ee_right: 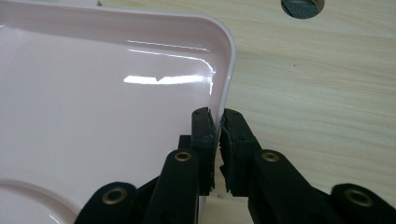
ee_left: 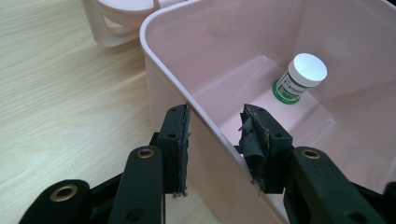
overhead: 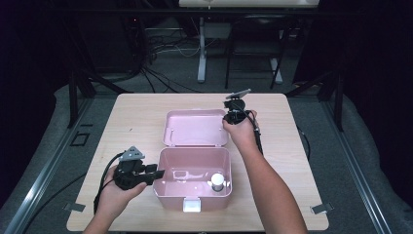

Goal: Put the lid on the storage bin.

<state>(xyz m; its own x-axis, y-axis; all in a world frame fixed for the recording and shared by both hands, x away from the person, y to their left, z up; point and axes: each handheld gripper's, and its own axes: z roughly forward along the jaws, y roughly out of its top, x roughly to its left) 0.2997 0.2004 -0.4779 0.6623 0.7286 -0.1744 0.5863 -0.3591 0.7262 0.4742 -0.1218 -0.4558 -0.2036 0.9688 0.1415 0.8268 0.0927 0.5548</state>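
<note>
Here the right gripper (ee_right: 218, 122) has its jaws clenched on the rim of the pink lid (ee_right: 93, 102), which lies flat and open behind the pink box (overhead: 168, 192) on the wooden surface (overhead: 131, 117). The left gripper (ee_left: 215, 126) straddles the box's left wall, jaws apart, one outside and one inside, neither pressing it. Inside the box, near its right wall, a small white-capped bottle (ee_left: 299, 77) stands upright.

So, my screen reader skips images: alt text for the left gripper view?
Two black jaws straddle the near wall of an open pink box, one pad outside, one inside. A white-capped green-labelled jar stands inside; the wooden table lies left.
</note>
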